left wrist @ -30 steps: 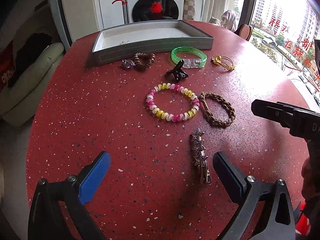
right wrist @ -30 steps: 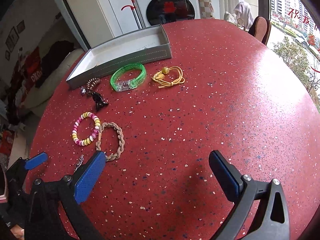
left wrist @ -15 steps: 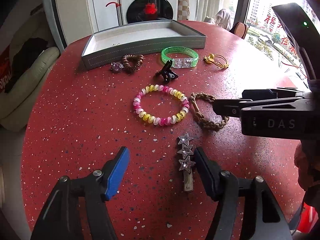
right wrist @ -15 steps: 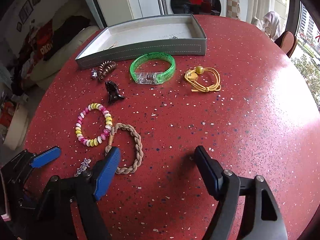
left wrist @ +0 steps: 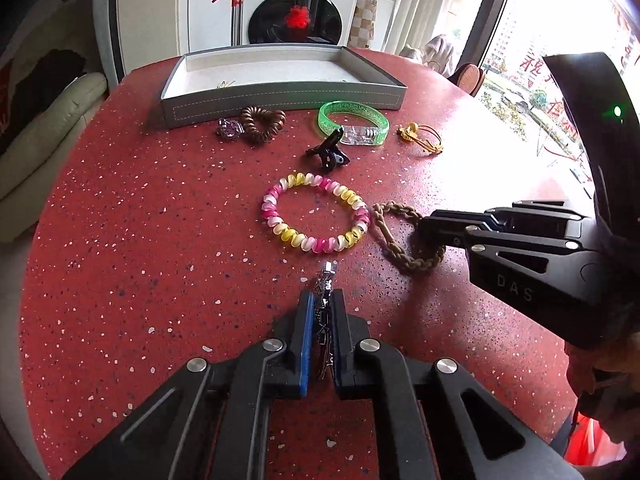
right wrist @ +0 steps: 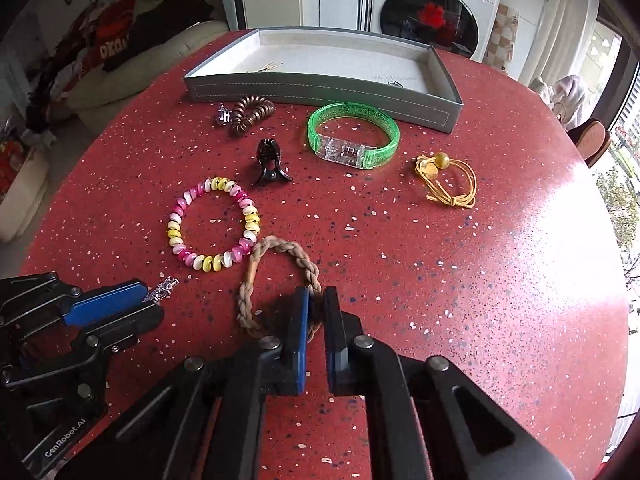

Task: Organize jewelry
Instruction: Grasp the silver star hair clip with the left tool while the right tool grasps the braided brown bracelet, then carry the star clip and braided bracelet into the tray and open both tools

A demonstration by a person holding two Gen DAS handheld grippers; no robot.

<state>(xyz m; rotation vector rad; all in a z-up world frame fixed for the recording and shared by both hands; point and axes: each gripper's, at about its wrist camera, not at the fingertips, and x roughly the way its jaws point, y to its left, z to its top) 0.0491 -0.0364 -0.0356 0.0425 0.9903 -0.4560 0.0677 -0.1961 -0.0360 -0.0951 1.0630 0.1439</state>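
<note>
My left gripper [left wrist: 323, 300] is shut on the silver star hair clip [left wrist: 326, 280], whose tip sticks out toward the pink-and-yellow bead bracelet [left wrist: 316, 212]. My right gripper [right wrist: 316, 300] is shut on the near side of the brown braided bracelet [right wrist: 276, 264], which lies on the red table. The grey jewelry tray [right wrist: 320, 88] stands at the back. In front of it lie a brown spiral hair tie [right wrist: 250, 114], a purple crystal piece [right wrist: 223, 114], a black claw clip [right wrist: 269, 162], a green bangle [right wrist: 352, 136] and a yellow cord tie [right wrist: 446, 178].
The round red speckled table [right wrist: 480, 280] drops off at the right and near edges. A sofa [left wrist: 36, 136] stands to the left, a washing machine [left wrist: 296, 8] behind the tray. The tray holds a few small pins [right wrist: 268, 66].
Both grippers moved forward and closed: the left onto the star hair clip, the right onto the braided bracelet. Both were open before.
</note>
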